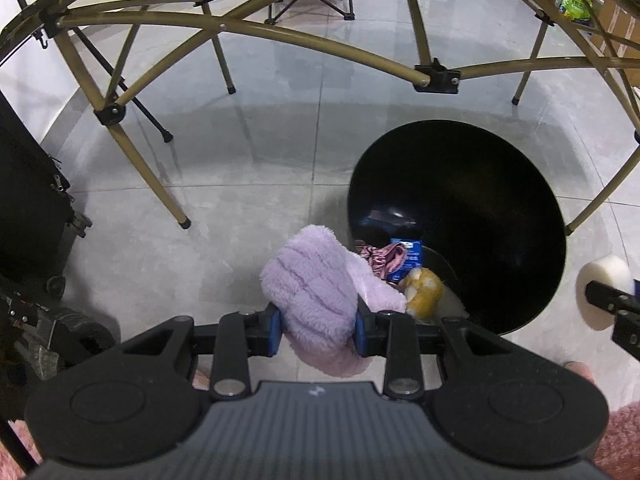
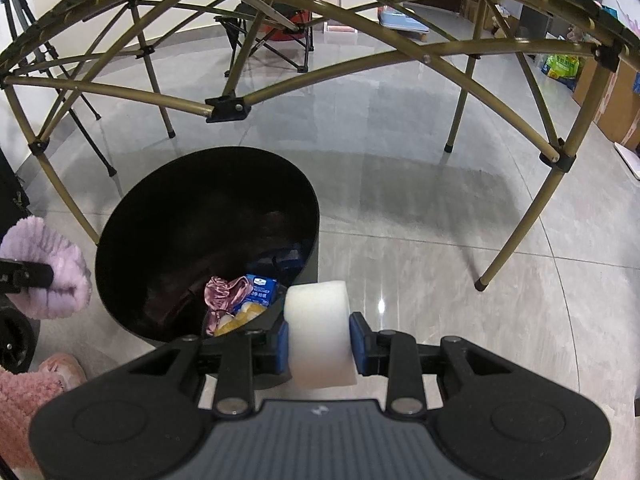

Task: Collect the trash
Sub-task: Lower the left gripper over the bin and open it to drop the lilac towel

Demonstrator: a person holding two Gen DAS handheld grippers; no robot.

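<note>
At the lower centre of the left wrist view, the left gripper (image 1: pixel 318 330) is clamped on a fluffy lilac plush cloth (image 1: pixel 316 292), held just left of the round black plastic bin (image 1: pixel 520 208); soft, light and squashy, it should sag from any bunched fold and is best pinched deep in its bulk. To the right, the right gripper (image 2: pixel 319 346) squeezes a white foam block (image 2: pixel 320 332) by its flat sides, just right of the bin's near rim; it is likely feather-light, springy and easily dented, so a gentle mid-block hold suits it.
</note>
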